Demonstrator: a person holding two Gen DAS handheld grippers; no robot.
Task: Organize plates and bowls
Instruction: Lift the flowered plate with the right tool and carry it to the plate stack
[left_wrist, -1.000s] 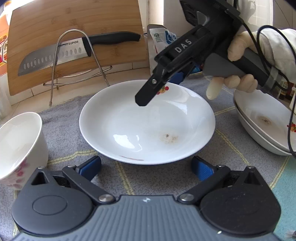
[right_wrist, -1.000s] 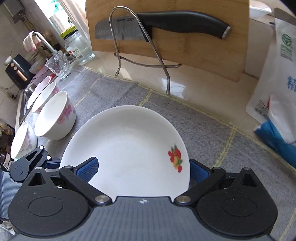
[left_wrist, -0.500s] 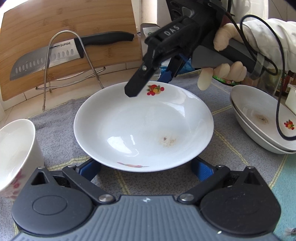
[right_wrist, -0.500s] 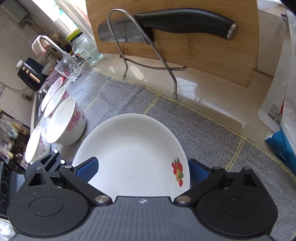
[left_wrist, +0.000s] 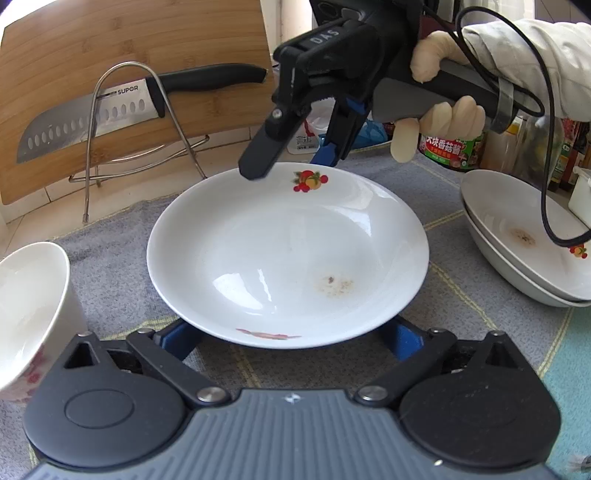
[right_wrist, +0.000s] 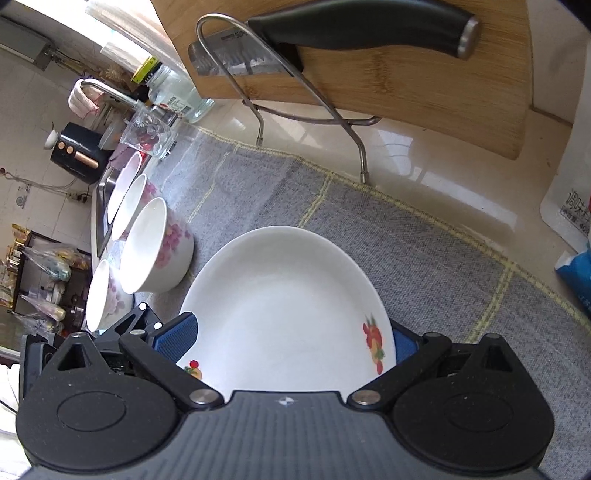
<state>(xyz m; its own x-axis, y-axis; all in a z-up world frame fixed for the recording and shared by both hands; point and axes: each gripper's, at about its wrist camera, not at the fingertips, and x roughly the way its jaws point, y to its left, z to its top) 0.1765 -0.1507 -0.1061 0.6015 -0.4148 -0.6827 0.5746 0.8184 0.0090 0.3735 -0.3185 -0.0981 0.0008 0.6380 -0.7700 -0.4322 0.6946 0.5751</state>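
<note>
White and shallow, the plate (left_wrist: 288, 251) is sitting on the grey woven mat (left_wrist: 110, 258), with a brownish stain in its well and fruit prints on its rim. The right gripper (left_wrist: 291, 162) is reaching over the plate's far edge from above; its jaws are standing apart, one blue-padded finger inside the rim and the other outside, not clamping. From the right wrist view the plate's rim is lying between the two blue pads (right_wrist: 177, 338) with gaps on both sides. The left gripper (left_wrist: 291, 339) is sitting low at the near edge, its jaws spread wide, with the plate's near rim overhanging the space between them; whether the pads are touching the plate cannot be told. Two stacked plates (left_wrist: 524, 258) are lying to the right, the upper one carrying a similar stain. A floral bowl (left_wrist: 29, 314) is standing to the left, holding nothing visible. Behind, a knife (left_wrist: 110, 110) is resting on a wire rack (left_wrist: 147, 122) against a bamboo board (left_wrist: 129, 48)
</note>
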